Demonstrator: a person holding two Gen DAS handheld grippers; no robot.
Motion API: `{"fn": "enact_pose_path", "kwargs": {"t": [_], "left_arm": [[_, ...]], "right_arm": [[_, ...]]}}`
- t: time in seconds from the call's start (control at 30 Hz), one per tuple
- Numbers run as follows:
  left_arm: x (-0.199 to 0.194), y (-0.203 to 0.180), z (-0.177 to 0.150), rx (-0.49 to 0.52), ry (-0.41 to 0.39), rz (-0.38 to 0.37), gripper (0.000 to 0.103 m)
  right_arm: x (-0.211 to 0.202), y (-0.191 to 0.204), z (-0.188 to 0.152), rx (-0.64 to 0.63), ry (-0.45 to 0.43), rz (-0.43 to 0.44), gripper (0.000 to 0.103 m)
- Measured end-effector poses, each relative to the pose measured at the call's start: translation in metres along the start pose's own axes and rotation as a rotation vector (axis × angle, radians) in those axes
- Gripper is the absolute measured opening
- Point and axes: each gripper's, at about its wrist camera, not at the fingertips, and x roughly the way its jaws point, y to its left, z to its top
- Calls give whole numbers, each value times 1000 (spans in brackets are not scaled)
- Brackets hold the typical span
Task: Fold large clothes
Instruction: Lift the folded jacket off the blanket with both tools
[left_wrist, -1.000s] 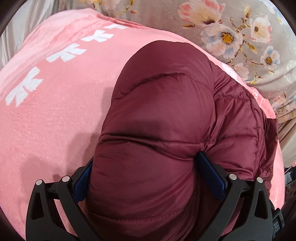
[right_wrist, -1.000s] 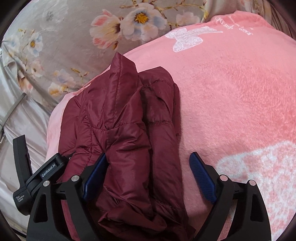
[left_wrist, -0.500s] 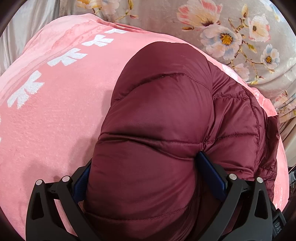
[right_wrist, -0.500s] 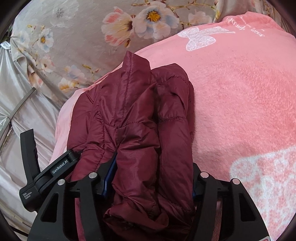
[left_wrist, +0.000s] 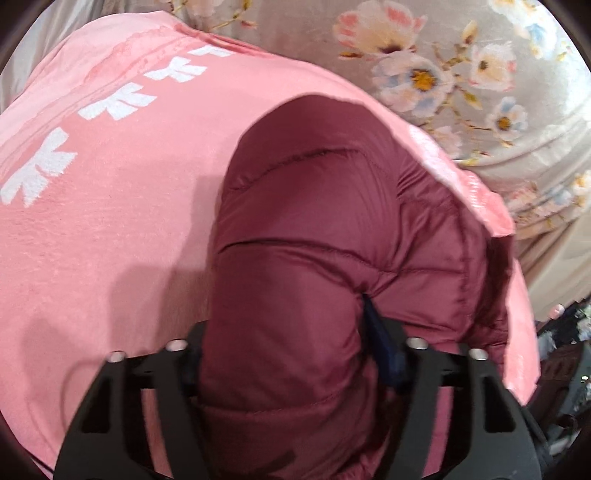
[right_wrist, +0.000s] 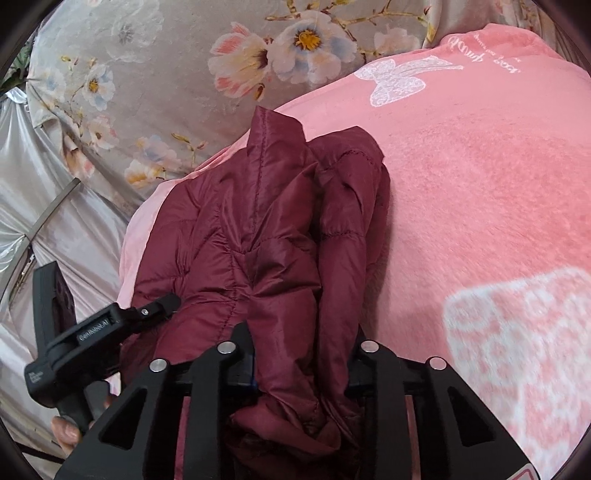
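Broadly, a floral sheet (right_wrist: 155, 99) covers the bed, and a pink blanket (left_wrist: 110, 221) with white prints lies on top of it as the work surface.

Jacket (right_wrist: 258, 229): dark red, quilted, puffy. It sits on the blanket near the blanket's edge on the floral-sheet side. It is already gathered into a narrow, thick bundle several layers deep, so at least one fold looks done. The upper layers are wrinkled and uneven; a pointed corner sticks up at the far end in the right wrist view.

Left gripper (left_wrist: 284, 354): closed on a fat roll of the jacket, padding bulging out between the fingers. A blue pad (left_wrist: 384, 347) presses into the fabric on one side; the other pad is hidden by the roll.

Right gripper (right_wrist: 299, 365): closed on the near end of the bundle, with crumpled fabric squeezed between the fingers and spilling toward the camera.

Judgement: task is mid-way to late. Remaining: one more fold or a tuck of the loose end, then flattening and squaring. Puffy filling will likely spring back once released.
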Motion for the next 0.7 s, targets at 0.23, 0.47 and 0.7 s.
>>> {"fn": "enact_pose_path", "kwargs": {"t": [0.23, 0.47, 0.7], "left_arm": [[-56, -43, -20, 137, -25, -118, 39], [-132, -101, -33, 266, -167, -220, 39], [-228, -143, -24, 390, -407, -303, 39]], "right_arm": [[-64, 2, -18, 3, -22, 13, 22], [-153, 21, -13, -49, -201, 36, 22], [-239, 81, 14, -252, -456, 39, 22]]}}
